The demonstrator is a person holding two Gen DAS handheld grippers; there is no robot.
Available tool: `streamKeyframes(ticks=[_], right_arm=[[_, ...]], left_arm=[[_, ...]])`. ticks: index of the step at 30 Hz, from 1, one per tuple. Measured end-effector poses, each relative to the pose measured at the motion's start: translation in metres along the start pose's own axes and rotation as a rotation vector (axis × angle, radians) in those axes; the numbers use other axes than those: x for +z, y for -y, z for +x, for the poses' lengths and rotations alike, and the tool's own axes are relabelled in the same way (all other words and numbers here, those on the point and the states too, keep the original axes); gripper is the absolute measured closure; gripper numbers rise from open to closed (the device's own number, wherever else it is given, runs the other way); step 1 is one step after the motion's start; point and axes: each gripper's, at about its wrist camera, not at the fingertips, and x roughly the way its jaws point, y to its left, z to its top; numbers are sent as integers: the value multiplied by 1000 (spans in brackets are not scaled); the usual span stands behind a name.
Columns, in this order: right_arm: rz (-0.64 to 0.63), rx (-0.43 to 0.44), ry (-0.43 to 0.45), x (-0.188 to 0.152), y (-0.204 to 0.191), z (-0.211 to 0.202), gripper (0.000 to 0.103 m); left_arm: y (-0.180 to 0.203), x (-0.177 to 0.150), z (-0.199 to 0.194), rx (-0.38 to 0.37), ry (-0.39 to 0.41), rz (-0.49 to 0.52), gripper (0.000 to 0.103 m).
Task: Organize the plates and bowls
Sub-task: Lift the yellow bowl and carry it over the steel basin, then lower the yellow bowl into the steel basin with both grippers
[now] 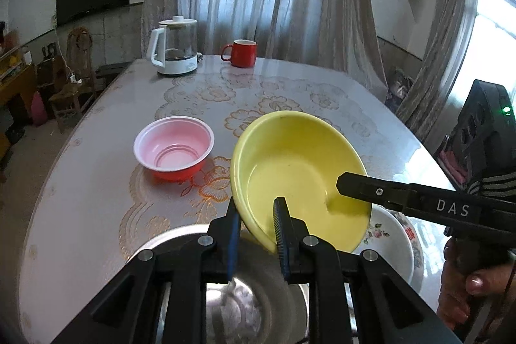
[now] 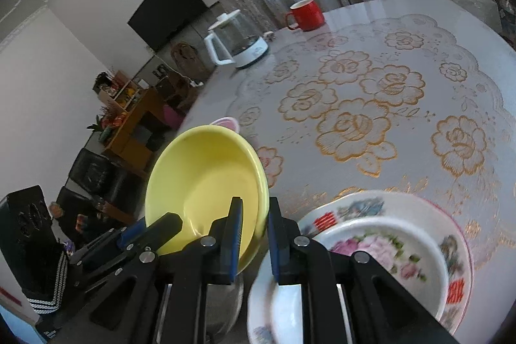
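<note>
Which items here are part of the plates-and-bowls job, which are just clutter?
Job:
- yellow bowl, held tilted by left claw and right claw, both clamped on its rim
- pink bowl
- floral bowl sitting in the floral plate
- steel bowl under the yellow one

Lying about:
- kettle
- red mug

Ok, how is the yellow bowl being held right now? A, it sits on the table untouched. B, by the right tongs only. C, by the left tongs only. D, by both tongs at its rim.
D: the left tongs and the right tongs each pinch the rim of the tilted yellow bowl.
</note>
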Motion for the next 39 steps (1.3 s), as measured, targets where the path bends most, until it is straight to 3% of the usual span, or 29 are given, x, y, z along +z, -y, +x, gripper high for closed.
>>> streamKeyframes(ticks=[7, 23, 39], right_arm=[[-29, 23, 1, -20, -21, -9, 89], [-52, 61, -76, -65, -48, 6, 88], [-124, -60, -231, -92, -62, 49, 85]], left_arm=[[-18, -21, -21, -25, 5, -59, 83], [-51, -68, -41, -8, -26, -140, 83], [-71, -96, -20, 60, -108, -159, 83]])
